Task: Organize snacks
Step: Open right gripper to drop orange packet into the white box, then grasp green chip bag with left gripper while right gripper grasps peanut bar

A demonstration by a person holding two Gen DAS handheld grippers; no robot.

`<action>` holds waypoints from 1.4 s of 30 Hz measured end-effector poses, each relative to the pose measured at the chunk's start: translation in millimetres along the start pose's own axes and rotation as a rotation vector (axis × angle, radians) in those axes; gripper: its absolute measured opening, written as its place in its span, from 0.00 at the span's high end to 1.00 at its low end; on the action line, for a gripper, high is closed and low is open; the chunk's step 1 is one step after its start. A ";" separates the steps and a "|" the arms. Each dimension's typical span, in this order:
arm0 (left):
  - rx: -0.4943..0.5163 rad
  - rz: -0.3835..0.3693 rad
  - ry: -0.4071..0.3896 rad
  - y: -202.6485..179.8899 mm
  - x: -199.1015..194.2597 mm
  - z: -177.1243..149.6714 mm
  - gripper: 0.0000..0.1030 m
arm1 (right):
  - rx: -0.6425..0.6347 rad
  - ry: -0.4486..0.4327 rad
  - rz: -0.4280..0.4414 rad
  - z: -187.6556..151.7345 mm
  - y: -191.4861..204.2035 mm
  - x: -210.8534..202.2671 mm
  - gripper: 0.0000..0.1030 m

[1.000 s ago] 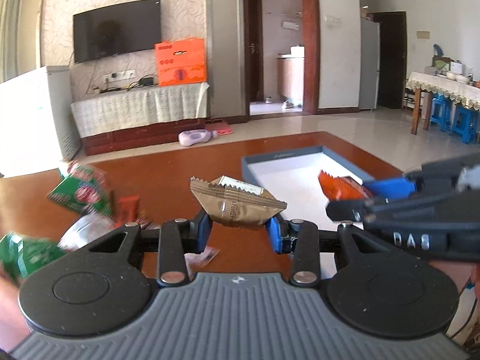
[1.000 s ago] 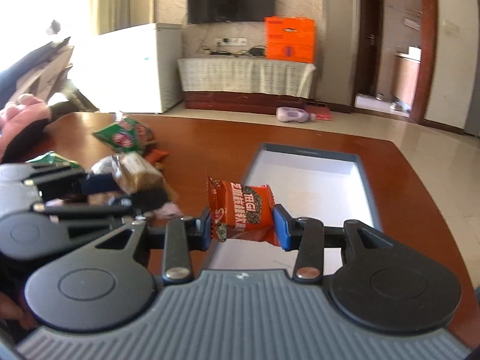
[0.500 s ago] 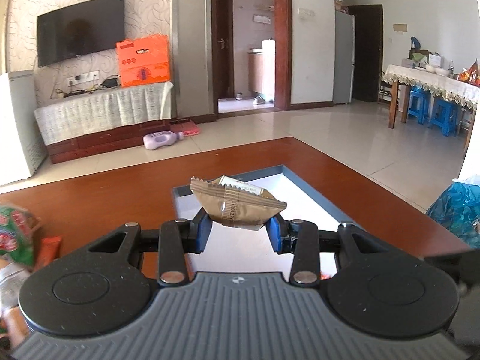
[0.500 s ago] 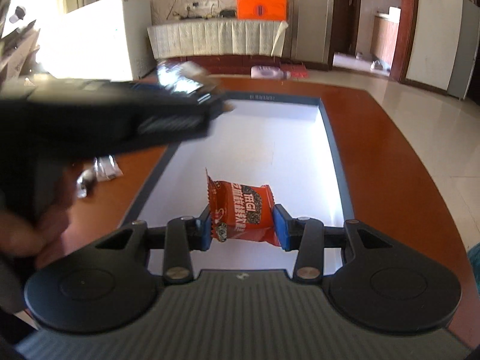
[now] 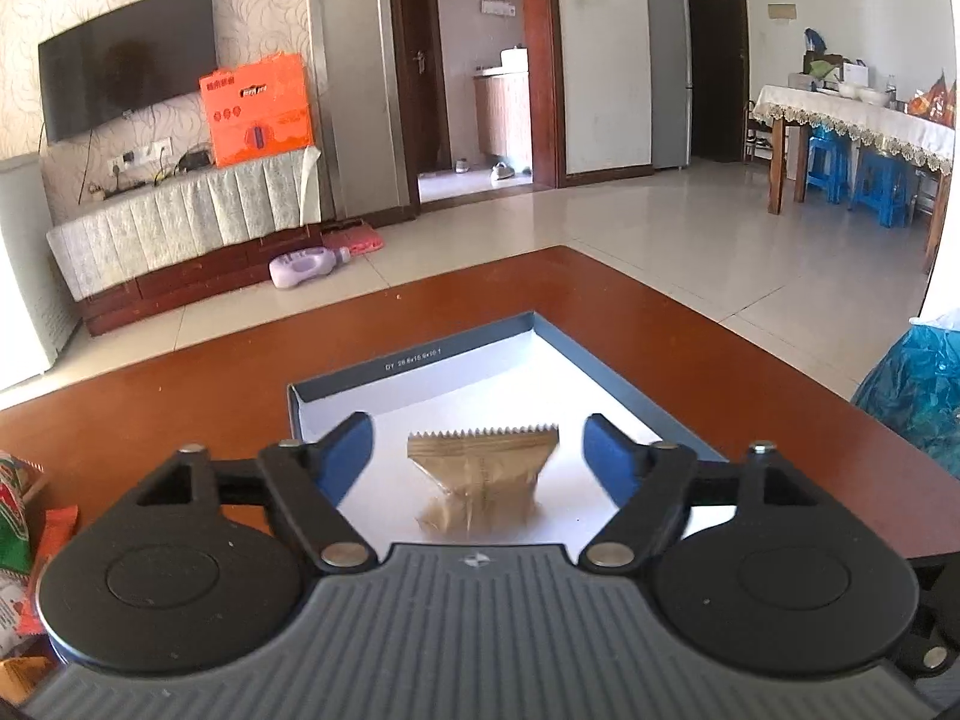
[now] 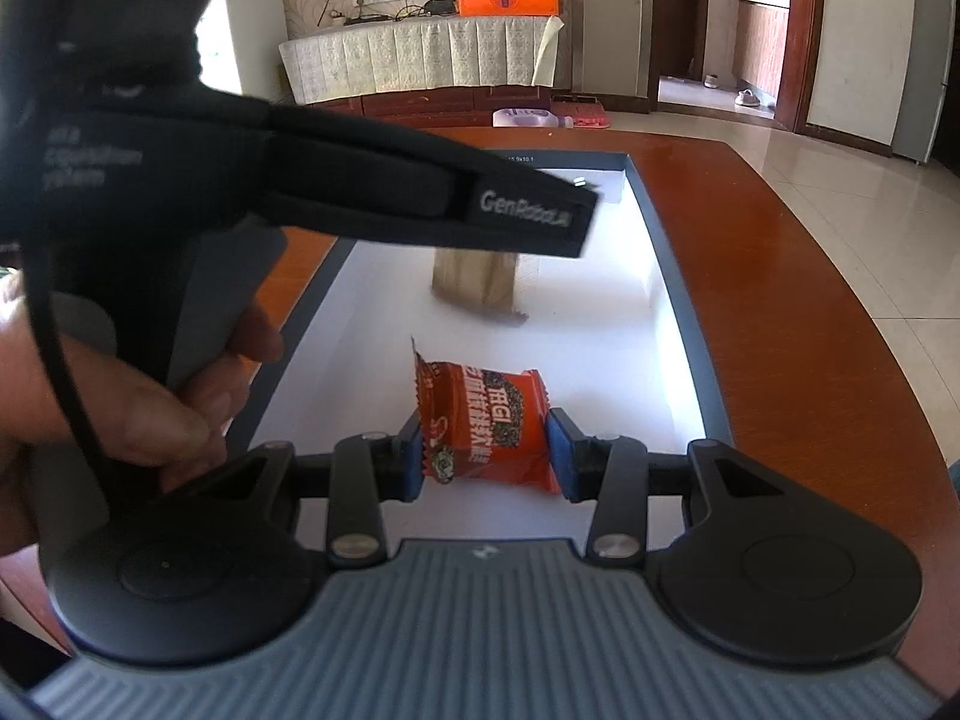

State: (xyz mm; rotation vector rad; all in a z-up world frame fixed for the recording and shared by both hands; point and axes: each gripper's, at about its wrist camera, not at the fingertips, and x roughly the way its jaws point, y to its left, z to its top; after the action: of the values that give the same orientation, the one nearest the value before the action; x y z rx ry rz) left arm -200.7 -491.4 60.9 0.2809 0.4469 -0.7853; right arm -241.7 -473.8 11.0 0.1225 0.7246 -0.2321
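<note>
A shallow blue-rimmed white tray (image 5: 420, 360) lies on the brown table, also in the right wrist view (image 6: 678, 300). My left gripper (image 5: 480, 456) is open above it; a tan snack packet (image 5: 480, 480) is falling, blurred, between its fingers toward the tray floor, and shows in the right wrist view (image 6: 477, 285) under the left gripper's body (image 6: 420, 192). My right gripper (image 6: 487, 450) is shut on an orange-red snack packet (image 6: 483, 423), held low over the tray's near end.
More snack packets (image 5: 24, 528) lie on the table left of the tray. A blue plastic bag (image 5: 918, 396) sits off the table's right edge. The table edge (image 6: 840, 240) runs right of the tray.
My left gripper has opened and let go of the tan packet, which drops into the tray. My right gripper has lowered the orange-red packet farther over the tray, still shut.
</note>
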 end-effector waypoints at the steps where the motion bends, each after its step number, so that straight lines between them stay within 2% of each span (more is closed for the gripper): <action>1: 0.007 0.003 0.003 -1.1 0.0 -0.2 0.14 | -0.003 0.000 -0.001 0.4 0.8 0.4 0.57; 8: -0.002 0.028 0.011 5.3 -8.7 -5.8 0.11 | -0.015 -0.004 -0.025 3.7 5.2 2.3 0.53; 9: -0.002 0.033 0.009 6.6 -14.2 -7.6 0.10 | -0.008 -0.011 -0.018 4.2 5.4 1.5 0.50; 11: 0.003 0.046 0.003 8.3 -23.7 -10.2 0.10 | -0.009 -0.032 -0.020 3.7 6.7 -2.4 0.31; 13: 0.007 0.060 -0.005 11.6 -34.3 -11.5 0.09 | -0.036 -0.069 -0.030 3.8 11.3 -7.9 0.26; 31: -0.049 0.140 -0.045 46.1 -139.9 -39.1 0.04 | 0.046 -0.248 -0.015 -9.9 12.0 -58.8 0.23; 42: -0.099 0.184 -0.060 69.0 -182.1 -61.1 0.03 | -0.042 -0.239 0.016 -9.3 40.5 -62.0 0.22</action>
State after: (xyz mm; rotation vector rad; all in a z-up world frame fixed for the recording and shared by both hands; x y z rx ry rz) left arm -280.5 -308.1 101.5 0.2023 0.3966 -0.5888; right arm -282.4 -422.5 46.8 0.0589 0.4905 -0.2122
